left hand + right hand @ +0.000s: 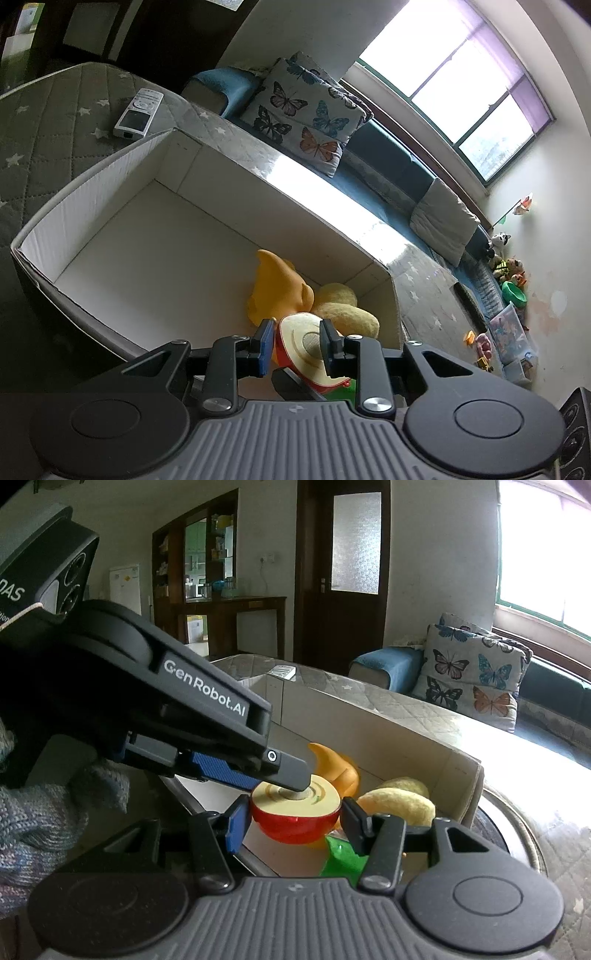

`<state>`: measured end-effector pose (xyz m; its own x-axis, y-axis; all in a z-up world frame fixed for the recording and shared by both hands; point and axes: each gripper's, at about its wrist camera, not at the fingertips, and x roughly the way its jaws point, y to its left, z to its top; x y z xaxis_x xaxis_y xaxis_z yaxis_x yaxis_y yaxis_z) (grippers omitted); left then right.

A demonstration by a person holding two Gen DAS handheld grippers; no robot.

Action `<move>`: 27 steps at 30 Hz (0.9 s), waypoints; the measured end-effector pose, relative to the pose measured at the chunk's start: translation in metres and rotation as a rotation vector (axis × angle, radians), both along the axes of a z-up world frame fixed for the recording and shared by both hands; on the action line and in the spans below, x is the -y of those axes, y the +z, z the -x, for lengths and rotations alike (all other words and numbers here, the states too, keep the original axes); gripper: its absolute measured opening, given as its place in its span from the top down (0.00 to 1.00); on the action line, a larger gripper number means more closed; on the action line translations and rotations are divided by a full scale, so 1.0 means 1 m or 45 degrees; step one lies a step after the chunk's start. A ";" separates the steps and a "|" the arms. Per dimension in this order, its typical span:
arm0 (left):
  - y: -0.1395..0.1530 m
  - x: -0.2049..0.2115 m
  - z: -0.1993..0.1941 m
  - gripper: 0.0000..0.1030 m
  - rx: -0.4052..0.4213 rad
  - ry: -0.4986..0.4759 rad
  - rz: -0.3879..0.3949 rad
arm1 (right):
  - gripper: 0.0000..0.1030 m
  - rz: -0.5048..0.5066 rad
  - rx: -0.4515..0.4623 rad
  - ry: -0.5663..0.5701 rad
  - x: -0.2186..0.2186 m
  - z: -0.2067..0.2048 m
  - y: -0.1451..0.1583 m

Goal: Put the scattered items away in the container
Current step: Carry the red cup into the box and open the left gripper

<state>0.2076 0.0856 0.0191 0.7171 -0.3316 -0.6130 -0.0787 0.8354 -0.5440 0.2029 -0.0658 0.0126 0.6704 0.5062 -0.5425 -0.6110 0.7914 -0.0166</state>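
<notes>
While a large white cardboard box (122, 236) already holds an orange plastic toy (277, 288) and yellow plush (343, 306), the left gripper (297, 341) pinches a red-skinned toy apple half (306, 343) above it. Right gripper (293, 821) brackets the apple, spread. Next, I judge: release inside.

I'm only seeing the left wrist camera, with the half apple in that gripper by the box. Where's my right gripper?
Observer: The right gripper is close alongside the left gripper, pointing at the same half apple.
Operator: Is it open or closed?
Observer: Open. Its jaws stand wide and grip nothing; the apple shows between them.
Operator: What's beyond it?
Observer: The box, then a dark door across the room.
</notes>
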 end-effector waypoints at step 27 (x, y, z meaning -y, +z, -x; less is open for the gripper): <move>0.015 0.025 0.045 0.72 0.036 -0.035 -0.042 | 0.34 0.039 0.080 -0.045 0.034 0.057 0.018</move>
